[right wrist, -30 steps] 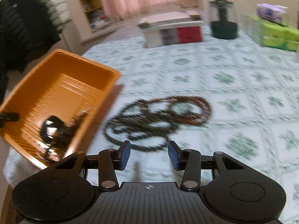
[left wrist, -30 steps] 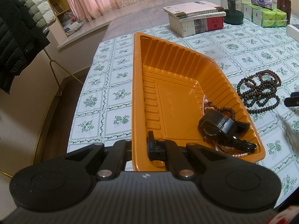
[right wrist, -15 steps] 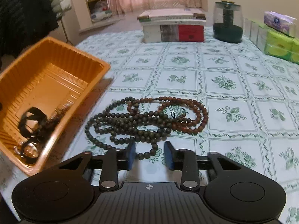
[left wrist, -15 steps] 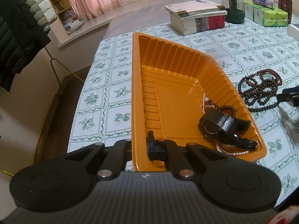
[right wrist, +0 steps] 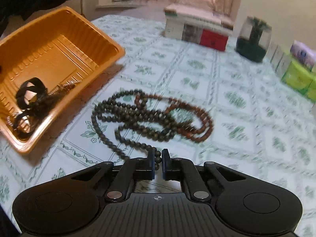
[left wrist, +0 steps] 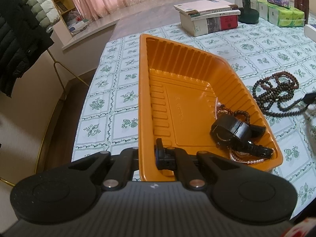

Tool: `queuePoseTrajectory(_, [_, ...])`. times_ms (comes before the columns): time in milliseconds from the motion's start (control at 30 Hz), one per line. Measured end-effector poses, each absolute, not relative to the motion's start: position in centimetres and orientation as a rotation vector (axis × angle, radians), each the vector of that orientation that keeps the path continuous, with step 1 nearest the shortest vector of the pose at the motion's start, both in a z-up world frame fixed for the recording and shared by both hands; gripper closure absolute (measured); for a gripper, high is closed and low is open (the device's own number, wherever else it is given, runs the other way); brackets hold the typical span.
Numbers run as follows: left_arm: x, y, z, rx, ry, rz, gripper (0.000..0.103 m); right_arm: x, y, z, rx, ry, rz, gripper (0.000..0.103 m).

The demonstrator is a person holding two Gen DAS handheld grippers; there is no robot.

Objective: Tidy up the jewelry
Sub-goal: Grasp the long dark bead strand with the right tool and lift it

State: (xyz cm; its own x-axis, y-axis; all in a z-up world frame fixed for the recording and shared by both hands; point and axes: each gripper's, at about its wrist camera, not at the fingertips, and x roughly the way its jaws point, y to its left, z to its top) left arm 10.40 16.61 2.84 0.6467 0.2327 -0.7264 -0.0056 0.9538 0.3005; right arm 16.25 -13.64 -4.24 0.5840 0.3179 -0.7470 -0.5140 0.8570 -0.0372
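Note:
An orange plastic tray (left wrist: 142, 79) sits on the floral tablecloth, tilted up at its near end. My left gripper (left wrist: 147, 151) is shut on the tray's near wall, one finger inside and one outside. A black watch (left wrist: 231, 130), a pearl strand (left wrist: 248, 161) and a dark bead bracelet (left wrist: 242, 113) lie inside it. Right of the tray (right wrist: 83, 19) a long brown and dark bead necklace (right wrist: 150, 118) lies in loops on the cloth. My right gripper (right wrist: 157, 156) has its jaws closed on the nearest loop, with beads pinched between the pads. In the left wrist view the right gripper (left wrist: 309, 98) shows at the right edge.
A stack of books (left wrist: 209, 17), a green jar (left wrist: 245, 7) and tissue packs (left wrist: 284, 15) stand at the table's far side. Dark coats (left wrist: 17, 29) hang on a gold rack beyond the table's left edge. The right wrist view is blurred.
My right gripper moved in on the necklace's nearest loop, rolled, and its jaws went from wide apart to closed on the beads. The left gripper and tray stayed put.

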Motion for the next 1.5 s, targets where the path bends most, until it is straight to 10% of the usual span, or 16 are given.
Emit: queuePoseTrajectory(1500, [10.3,16.1,3.1,0.290,0.852,0.131,0.099,13.0,-8.8,26.4,-0.737,-0.007,0.571,0.097])
